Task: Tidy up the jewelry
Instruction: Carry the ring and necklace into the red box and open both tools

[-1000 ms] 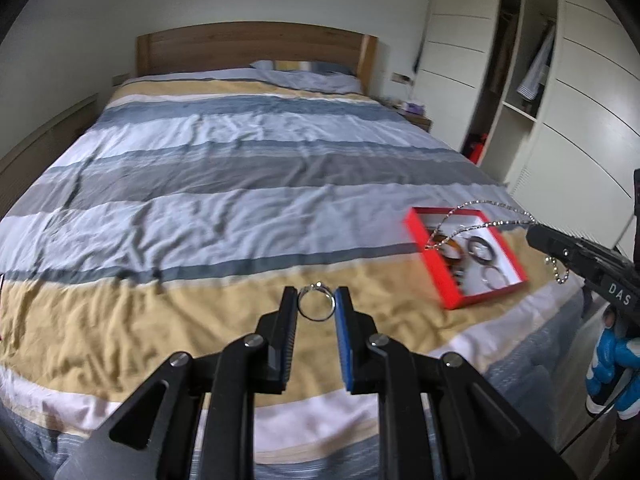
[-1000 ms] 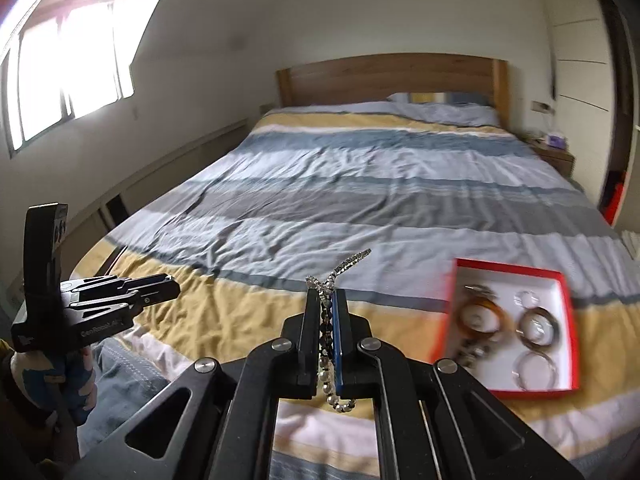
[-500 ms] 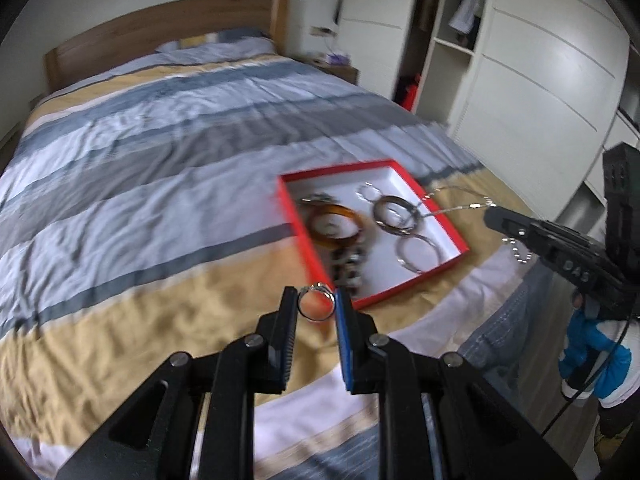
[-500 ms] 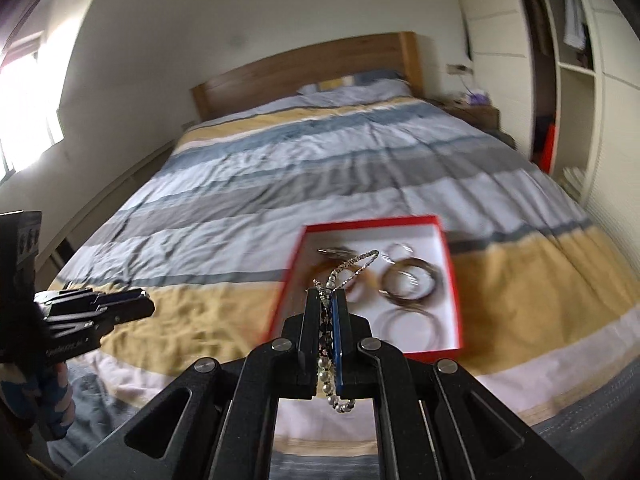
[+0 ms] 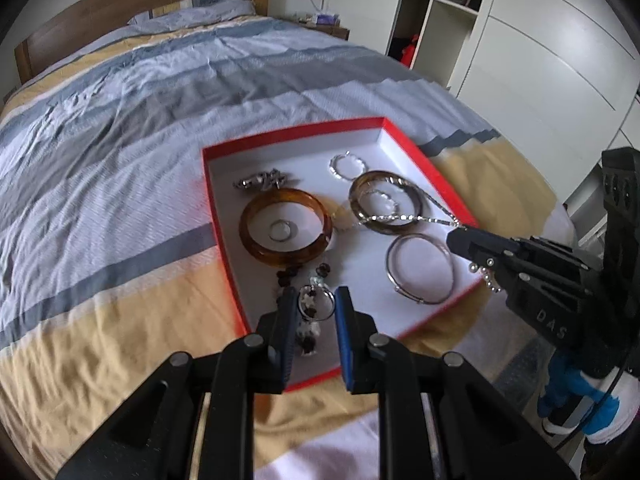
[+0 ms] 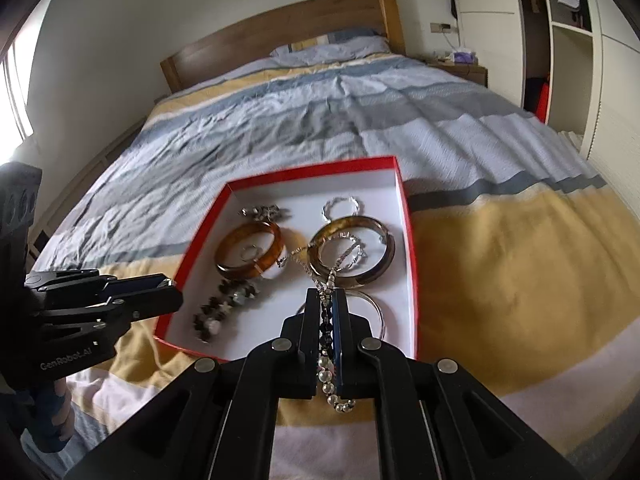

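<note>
A red box (image 5: 224, 216) with a white inside lies on the striped bed (image 5: 120, 128); it also shows in the right wrist view (image 6: 412, 248). It holds an amber bangle (image 5: 256, 244), a brown bangle (image 5: 360, 184), a silver bangle (image 5: 420, 300), a bead bracelet (image 6: 224, 304) and small silver pieces. My left gripper (image 5: 316, 302) is shut on a silver ring (image 5: 326, 312) over the box's near edge. My right gripper (image 6: 326, 300) is shut on a silver chain necklace (image 6: 336, 396), whose free end trails across the brown bangle (image 6: 352, 276).
A wooden headboard (image 6: 280, 36) and pillow stand at the far end. A nightstand (image 6: 460, 68) and white wardrobes (image 5: 520, 60) with open shelves line the right side. The bed's near edge lies just under both grippers.
Both grippers have swung from the open bed toward the red box and moved closer over it. The ring and the necklace stay gripped.
</note>
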A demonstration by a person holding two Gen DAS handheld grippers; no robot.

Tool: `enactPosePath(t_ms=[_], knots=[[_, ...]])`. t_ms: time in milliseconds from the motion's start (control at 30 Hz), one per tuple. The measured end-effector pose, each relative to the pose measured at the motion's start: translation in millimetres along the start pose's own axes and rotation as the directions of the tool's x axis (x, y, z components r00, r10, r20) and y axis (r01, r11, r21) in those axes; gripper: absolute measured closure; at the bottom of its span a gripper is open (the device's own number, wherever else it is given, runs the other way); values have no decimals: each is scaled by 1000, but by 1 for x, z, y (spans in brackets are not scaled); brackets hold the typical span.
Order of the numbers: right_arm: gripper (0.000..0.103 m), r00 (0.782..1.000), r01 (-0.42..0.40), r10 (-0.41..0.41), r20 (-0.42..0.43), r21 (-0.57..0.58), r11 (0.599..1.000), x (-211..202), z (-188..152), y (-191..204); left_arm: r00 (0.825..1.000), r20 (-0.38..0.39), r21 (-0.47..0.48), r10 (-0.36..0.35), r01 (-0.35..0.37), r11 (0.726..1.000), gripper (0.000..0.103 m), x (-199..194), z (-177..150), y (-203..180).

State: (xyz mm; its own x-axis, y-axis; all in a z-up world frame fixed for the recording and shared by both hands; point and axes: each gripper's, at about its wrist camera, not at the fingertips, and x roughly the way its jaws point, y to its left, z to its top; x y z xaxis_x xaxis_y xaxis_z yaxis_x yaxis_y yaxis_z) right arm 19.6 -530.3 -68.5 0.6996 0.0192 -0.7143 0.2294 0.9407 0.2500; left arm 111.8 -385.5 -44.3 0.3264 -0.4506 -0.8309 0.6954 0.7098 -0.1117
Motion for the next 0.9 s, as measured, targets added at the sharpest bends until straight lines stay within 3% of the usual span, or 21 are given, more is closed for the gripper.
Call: enactPosePath(t_ms=[567, 600, 700, 900], knots=[[96, 997, 19, -21, -74, -29, 999, 35, -8, 0, 999, -38, -50, 19, -21, 999, 85, 28, -7, 12], [94, 997, 21, -23, -74, -30, 999, 35, -8, 0, 999, -38, -52, 18, -20, 998, 85, 28, -7, 12], [67, 997, 34, -36, -72, -24, 999, 32, -7, -1, 999, -35, -51, 23, -25, 998, 84, 25, -8, 12], [66, 996, 56, -57, -69, -11, 998, 20, -8, -4, 1000, -12, -59, 15, -16, 998, 80, 9, -10, 11]])
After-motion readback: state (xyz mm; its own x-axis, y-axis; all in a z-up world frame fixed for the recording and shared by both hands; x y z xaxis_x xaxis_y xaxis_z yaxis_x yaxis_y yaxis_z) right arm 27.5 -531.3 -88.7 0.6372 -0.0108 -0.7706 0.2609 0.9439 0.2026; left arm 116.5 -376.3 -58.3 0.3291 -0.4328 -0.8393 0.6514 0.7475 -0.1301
